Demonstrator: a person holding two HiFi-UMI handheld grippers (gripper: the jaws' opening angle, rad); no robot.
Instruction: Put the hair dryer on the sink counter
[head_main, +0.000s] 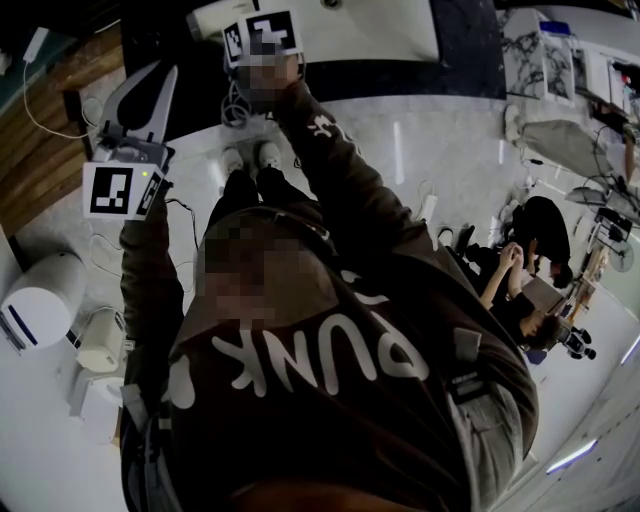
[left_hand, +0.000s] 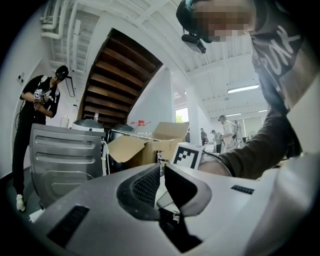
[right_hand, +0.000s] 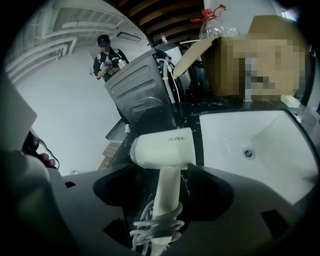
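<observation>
The dryer (right_hand: 165, 147) seems to rest on the dark desk (right_hand: 192, 125) just left of the sink (right_hand: 260, 135), which holds nothing. Its handle runs straight back between the jaws of the right hand-held gripper (right_hand: 167, 172), which stand wide and clear of it. The left hand-held gripper (left_hand: 162, 177) is closed, empty and well off.

Pale glossy floor (head_main: 420, 150) fills the centre of the head view, with brown wood planking (head_main: 40, 150) at the upper left edge. In the left gripper view, a white ceiling with pipes (left_hand: 62, 22) is at upper left. A brown wooden stair underside (left_hand: 120, 75) is at upper centre, with a white wall (left_hand: 150, 100) below it. A strip light (left_hand: 243, 89) is at right and a bright window (left_hand: 180, 115) mid-frame. A grey metal cabinet (left_hand: 65, 155), possibly an appliance, sits lower left, with an open cardboard box (left_hand: 145, 145) just beside it. In the right gripper view, a dark worktop (right_hand: 225, 106) with a white basin (right_hand: 270, 150) is at right.
</observation>
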